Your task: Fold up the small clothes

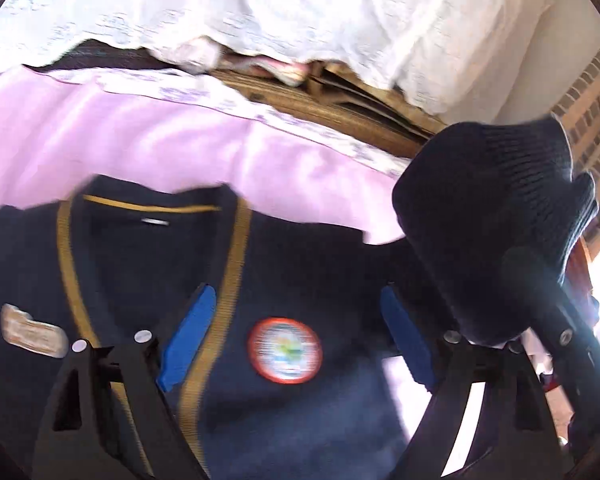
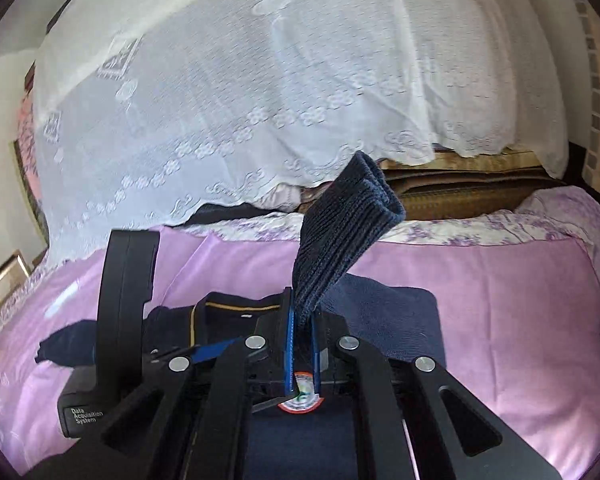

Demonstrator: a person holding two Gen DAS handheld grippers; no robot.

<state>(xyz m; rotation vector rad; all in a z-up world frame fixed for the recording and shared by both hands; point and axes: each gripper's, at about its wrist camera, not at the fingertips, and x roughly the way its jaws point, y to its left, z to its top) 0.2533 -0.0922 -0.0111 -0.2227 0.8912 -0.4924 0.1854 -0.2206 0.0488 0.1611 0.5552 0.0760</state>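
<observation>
A small navy cardigan (image 1: pixel 300 272) with gold trim and a round red-rimmed badge (image 1: pixel 285 350) lies flat on a pink sheet (image 1: pixel 100 136). My left gripper (image 1: pixel 300 336) is open and empty, its blue pads (image 1: pixel 188 336) spread just above the cardigan's chest. My right gripper (image 2: pixel 302 320) is shut on the cardigan's ribbed sleeve cuff (image 2: pixel 340 240) and holds it up over the garment (image 2: pixel 388 320). That raised cuff (image 1: pixel 488 216) shows at the right of the left wrist view. The left gripper's body (image 2: pixel 124 308) shows at the left of the right wrist view.
The pink sheet (image 2: pixel 500 300) covers a bed. A white lace cloth (image 2: pixel 260 100) hangs over stacked things behind it, with wooden boards (image 2: pixel 460 188) under its edge. A brick wall (image 1: pixel 596 100) stands at the far right. A cream name tag (image 1: pixel 32 330) sits on the cardigan's left chest.
</observation>
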